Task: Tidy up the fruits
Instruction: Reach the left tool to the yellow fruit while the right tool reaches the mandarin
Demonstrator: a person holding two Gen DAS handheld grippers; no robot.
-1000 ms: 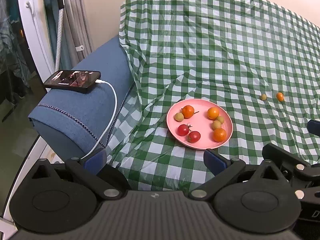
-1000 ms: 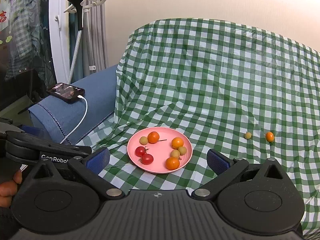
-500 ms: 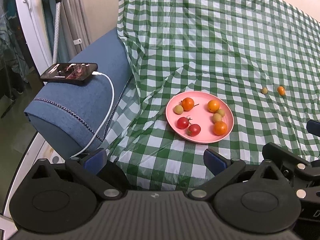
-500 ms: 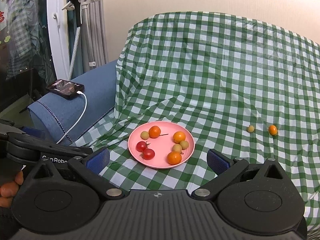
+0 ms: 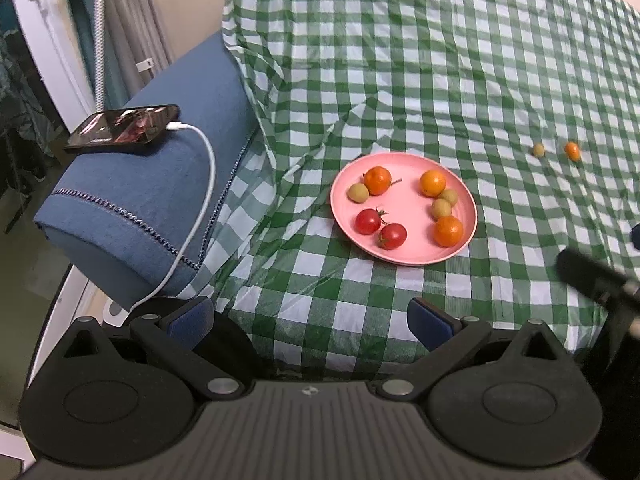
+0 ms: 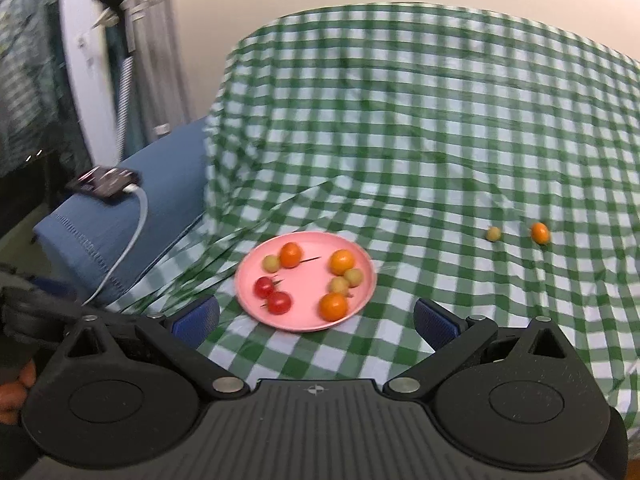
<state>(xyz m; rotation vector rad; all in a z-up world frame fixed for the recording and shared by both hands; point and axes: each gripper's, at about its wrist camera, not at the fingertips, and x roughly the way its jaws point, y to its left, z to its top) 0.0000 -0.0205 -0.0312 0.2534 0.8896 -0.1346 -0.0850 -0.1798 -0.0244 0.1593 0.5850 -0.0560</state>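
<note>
A pink plate (image 5: 404, 254) on the green checked cloth holds several small fruits: two red tomatoes (image 5: 368, 221), orange ones (image 5: 448, 231) and yellow-green ones (image 5: 357, 192). It also shows in the right wrist view (image 6: 306, 322). Two loose fruits lie on the cloth to the right: a yellow-green one (image 5: 539, 149) (image 6: 493, 234) and an orange one (image 5: 572, 151) (image 6: 540, 233). My left gripper (image 5: 312, 322) is open and empty, short of the plate. My right gripper (image 6: 316, 320) is open and empty, just before the plate's near rim.
A blue cushioned armrest (image 5: 152, 196) lies left of the cloth, with a phone (image 5: 122, 124) on a white charging cable (image 5: 204, 184) on top. A lamp stand and curtain stand at the far left. The right gripper's body shows at the right edge of the left wrist view (image 5: 592, 280).
Both grippers have moved forward and closer to the plate, which looks larger now. The right wrist view is blurred from motion. Both stay open and empty.
</note>
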